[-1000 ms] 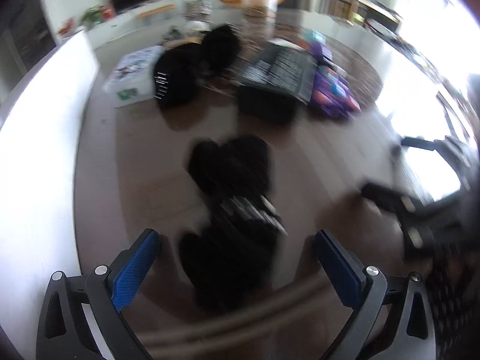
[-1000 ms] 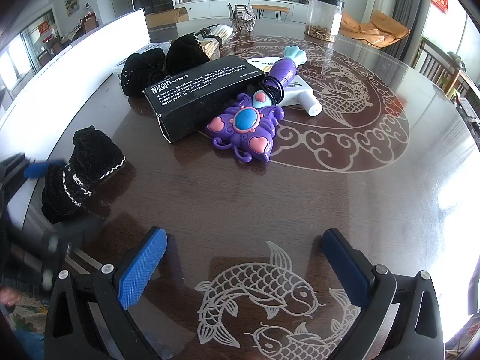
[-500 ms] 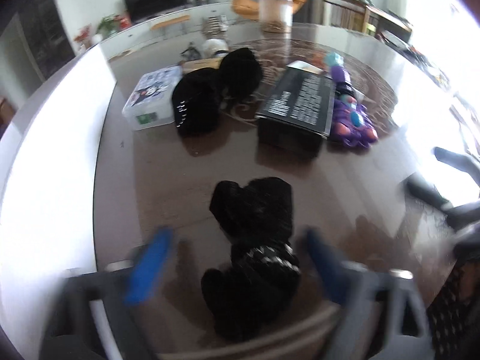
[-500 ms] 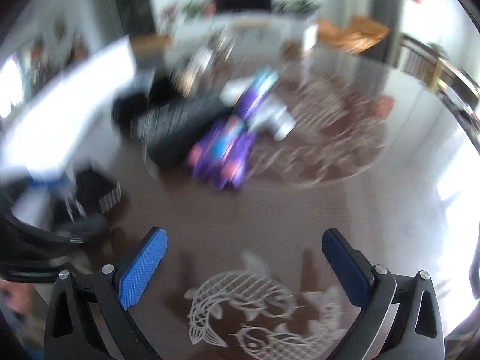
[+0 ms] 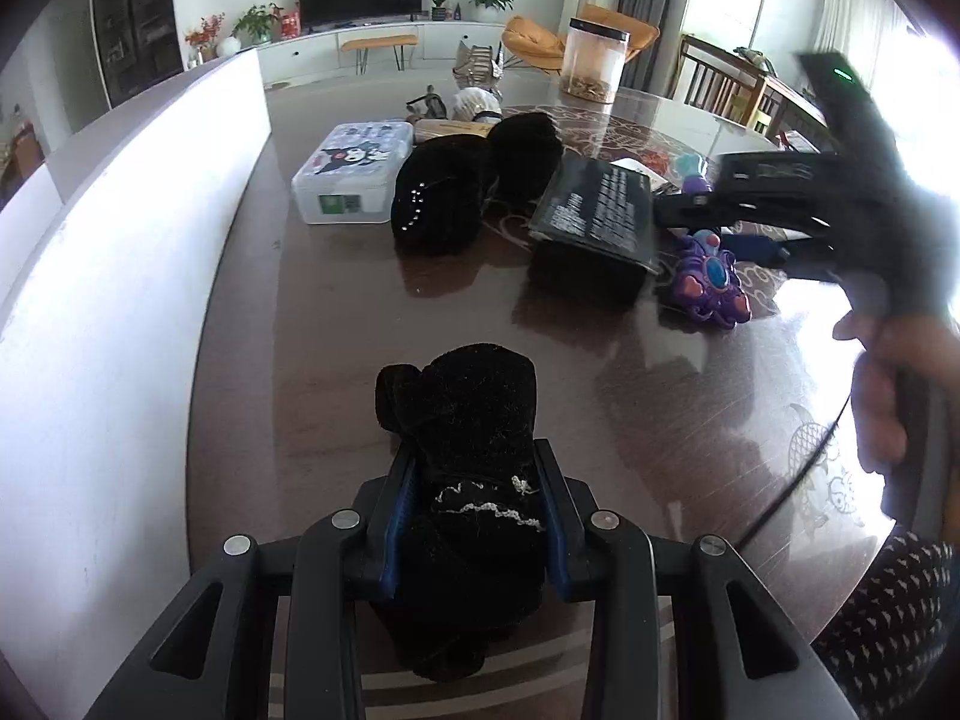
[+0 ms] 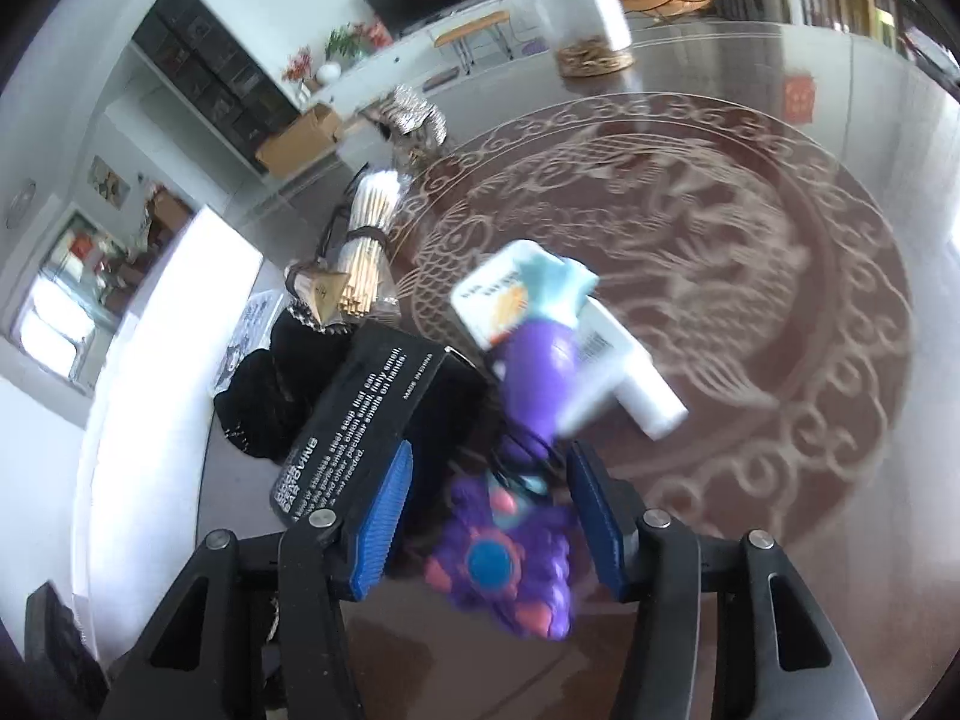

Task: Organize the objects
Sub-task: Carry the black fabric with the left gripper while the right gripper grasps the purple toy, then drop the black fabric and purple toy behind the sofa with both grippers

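A black velvet glove (image 5: 474, 402) with white lace trim lies near the table's front edge. My left gripper (image 5: 474, 450) is closing on it, and both blue pads press into its cuff. A purple toy wand (image 6: 504, 570) with pink hearts lies beside a black printed box (image 6: 360, 420). My right gripper (image 6: 491, 456) straddles the wand with its jaws closing. A gap still shows at the left pad. In the left wrist view a hand (image 5: 888, 396) holds that gripper, blurred, above the purple toy wand (image 5: 708, 282).
Two more black gloves (image 5: 468, 192), a white cartoon tin (image 5: 354, 174) and the black box (image 5: 594, 216) sit mid-table. A clear jar (image 5: 594, 69) stands at the far edge. A chopstick bundle (image 6: 369, 240) and a white bottle (image 6: 606, 360) lie behind the wand. A white partition (image 5: 120, 300) runs along the left.
The left jaws came in from wide open onto the black glove. The right gripper swung across the table to the purple wand, rolled, and its jaws narrowed around it.
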